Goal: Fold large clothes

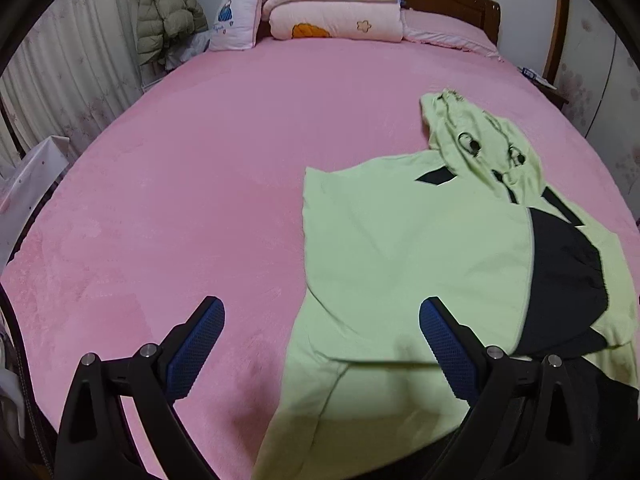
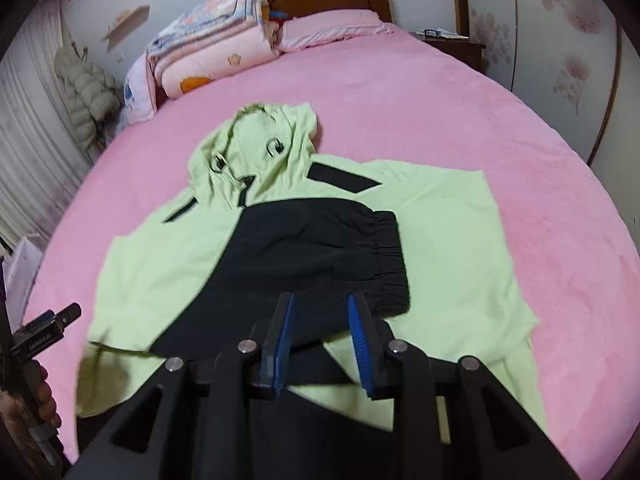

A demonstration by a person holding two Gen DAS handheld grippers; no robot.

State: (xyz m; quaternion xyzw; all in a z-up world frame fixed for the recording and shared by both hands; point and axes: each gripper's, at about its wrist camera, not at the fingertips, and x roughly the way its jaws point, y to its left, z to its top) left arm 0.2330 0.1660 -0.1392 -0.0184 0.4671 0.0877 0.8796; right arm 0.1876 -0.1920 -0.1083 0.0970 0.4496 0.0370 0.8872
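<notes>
Blue-padded fingers of the right gripper (image 2: 320,316) stand narrowly parted over the black sleeve (image 2: 304,264), holding nothing I can confirm. That sleeve lies folded across the light green hoodie (image 2: 452,248), spread hood-away on the pink bed (image 2: 460,100). Wide open and empty, the left gripper (image 1: 322,328) hovers at the hoodie's left edge, the nearer tool for that side.

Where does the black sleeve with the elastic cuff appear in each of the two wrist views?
Left wrist: black sleeve at the right edge, lying over the green hoodie.
Right wrist: black sleeve at centre, beyond the right gripper.
Shared landmark: the hood.
</notes>
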